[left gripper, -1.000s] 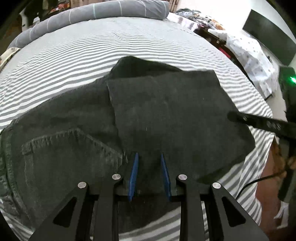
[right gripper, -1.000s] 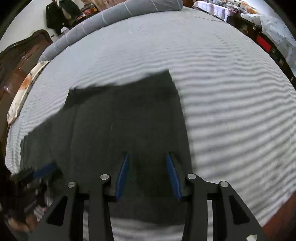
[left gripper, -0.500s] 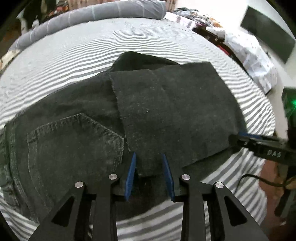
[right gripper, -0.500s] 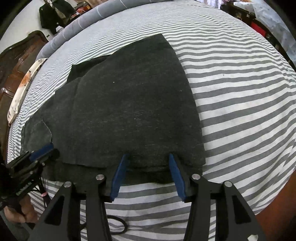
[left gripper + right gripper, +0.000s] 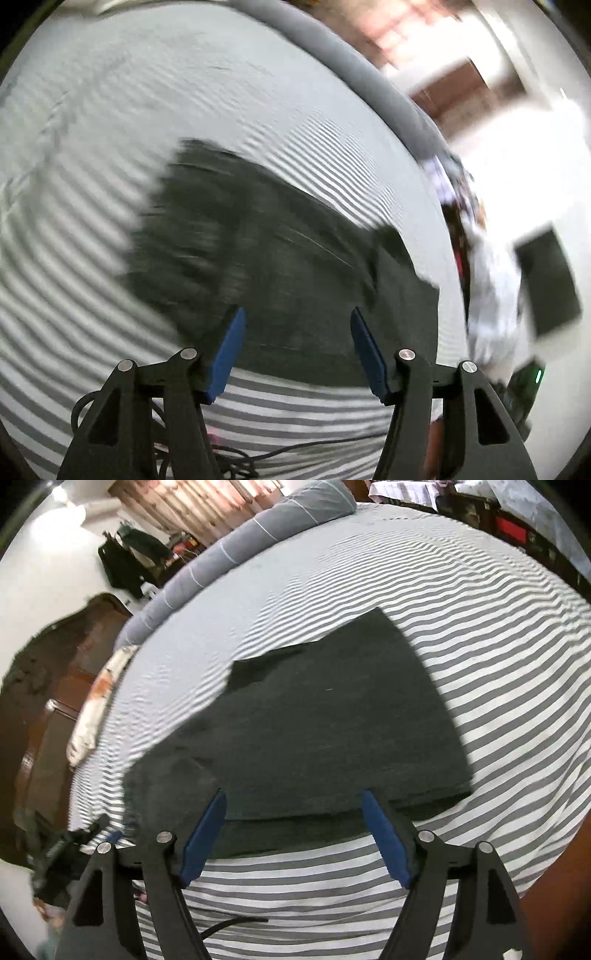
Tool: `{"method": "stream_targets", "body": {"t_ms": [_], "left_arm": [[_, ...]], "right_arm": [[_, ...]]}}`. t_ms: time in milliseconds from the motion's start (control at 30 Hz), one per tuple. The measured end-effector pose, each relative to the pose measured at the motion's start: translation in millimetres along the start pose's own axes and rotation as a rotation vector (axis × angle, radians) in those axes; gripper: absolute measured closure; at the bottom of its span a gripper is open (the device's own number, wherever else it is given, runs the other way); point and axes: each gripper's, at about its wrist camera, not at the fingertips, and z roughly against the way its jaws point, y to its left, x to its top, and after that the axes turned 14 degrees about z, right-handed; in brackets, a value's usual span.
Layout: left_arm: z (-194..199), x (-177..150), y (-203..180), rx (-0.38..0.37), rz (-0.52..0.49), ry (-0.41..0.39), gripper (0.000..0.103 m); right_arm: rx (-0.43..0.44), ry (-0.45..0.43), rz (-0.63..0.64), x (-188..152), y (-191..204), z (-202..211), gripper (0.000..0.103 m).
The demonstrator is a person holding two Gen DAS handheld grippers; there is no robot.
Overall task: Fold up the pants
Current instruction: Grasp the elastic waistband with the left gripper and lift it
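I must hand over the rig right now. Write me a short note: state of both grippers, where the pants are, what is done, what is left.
Left gripper: open, holds nothing, above the near edge of the pants; this view is blurred.
Right gripper: open, holds nothing, above the near edge too.
The dark pants lie flat on the striped bed, with the legs laid over the upper part.
Done: one fold.
Left, probably: one more fold and smoothing.

Dark grey pants (image 5: 332, 731), grey-white striped sheet (image 5: 498, 664)
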Motion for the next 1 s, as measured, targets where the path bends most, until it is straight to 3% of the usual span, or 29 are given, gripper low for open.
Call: {"method": "stream_targets", "body": {"t_ms": [167,367,533,633,733,867,900,1000], "left_arm": [[12.3,15.8,54.0,-0.038,0.208,-0.027,0.043],[-12.8,21.9,80.3,-0.046,0.339,0.047,0.043],[-25.4,36.3,95.0,-0.072,0.424,0.059,0.043],[-30.9,42.9,102.4,-0.078,0.438,0.067,0.043],[-30.6,47.6,101.3,-0.139,0.419,0.065,0.044],[-22.9,48.3,91.2,-0.185,0.349,0.033,0.058],[-21.5,48.7,88.5,-0.208,0.333,0.029,0.068],[-18.9,46.8,77.0,-0.242,0.272,0.006,0.069]], "right_arm": [[0.049,0.006,-0.048,-2.1,18.7,-5.7,0.028],[0.013,0.02,0.01,-6.2,38.6,-3.0,0.028],[-0.004,0.024,0.025,-7.6,47.5,-2.0,0.028],[-0.007,0.031,0.024,-9.2,50.8,-4.0,0.028],[-0.011,0.042,0.031,-10.2,55.5,-6.8,0.028],[-0.01,0.055,0.038,-11.5,60.8,-11.4,0.028],[-0.011,0.058,0.04,-11.6,61.7,-12.5,0.028],[-0.011,0.072,0.048,-12.9,65.1,-17.3,0.028]]}}
